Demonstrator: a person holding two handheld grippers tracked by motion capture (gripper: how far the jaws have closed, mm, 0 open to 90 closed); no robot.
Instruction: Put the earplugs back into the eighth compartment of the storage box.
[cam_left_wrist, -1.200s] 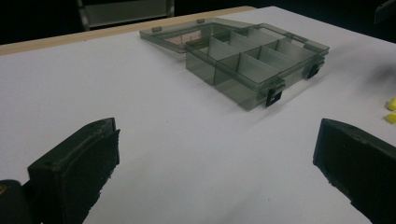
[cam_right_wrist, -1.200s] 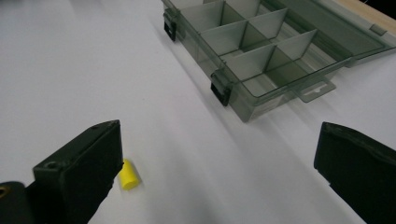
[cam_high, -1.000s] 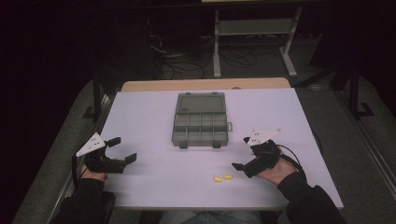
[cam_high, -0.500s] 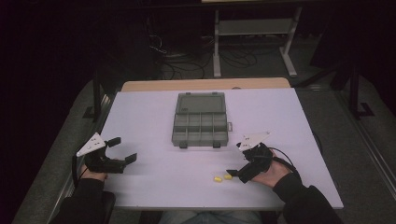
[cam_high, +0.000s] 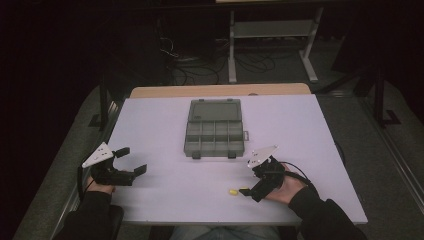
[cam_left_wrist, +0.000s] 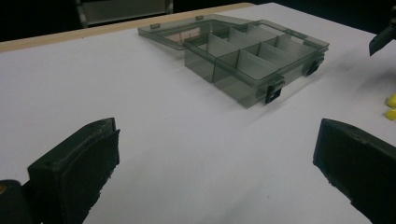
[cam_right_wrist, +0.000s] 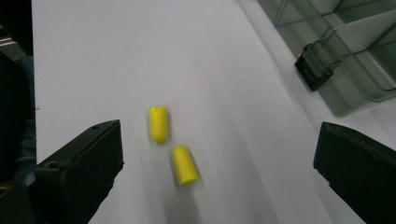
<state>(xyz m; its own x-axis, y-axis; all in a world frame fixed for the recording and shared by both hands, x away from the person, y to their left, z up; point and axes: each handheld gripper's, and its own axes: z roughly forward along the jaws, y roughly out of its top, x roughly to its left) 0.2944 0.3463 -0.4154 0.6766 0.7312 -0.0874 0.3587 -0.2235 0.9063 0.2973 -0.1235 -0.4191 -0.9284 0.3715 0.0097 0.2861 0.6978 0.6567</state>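
Bearing everything: the white table (cam_high: 160, 120), its wooden far edge at twelve o'clock in the high view.
Organiser box: a smoky clear plastic box (cam_high: 215, 129) at the table's centre, lid laid open toward twelve o'clock, dividers making small compartments, two dark latches on its near wall; in the left gripper view (cam_left_wrist: 243, 60) it sits toward one o'clock.
Left gripper: left gripper (cam_high: 131, 162) rests at the table's eight o'clock edge, jaws spread wide with bare table between them, well apart from the plugs.
Right gripper: right gripper (cam_high: 250, 192) sits at five o'clock of the box, low over the table, jaws spread wide in its own view (cam_right_wrist: 215, 172) and closed on nothing.
Plugs against the tongs: two yellow earplugs (cam_high: 237, 191) lie at the right gripper's tips; in the right gripper view both lie between the jaws, nearer the left-hand jaw.
Farther plug: farther earplug (cam_right_wrist: 158, 123), lying lengthwise toward twelve o'clock, notched far end.
Nearer plug: nearer earplug (cam_right_wrist: 185, 164), bullet-shaped, tilted toward eleven o'clock, slightly blurred, just beside the other, touching neither jaw.
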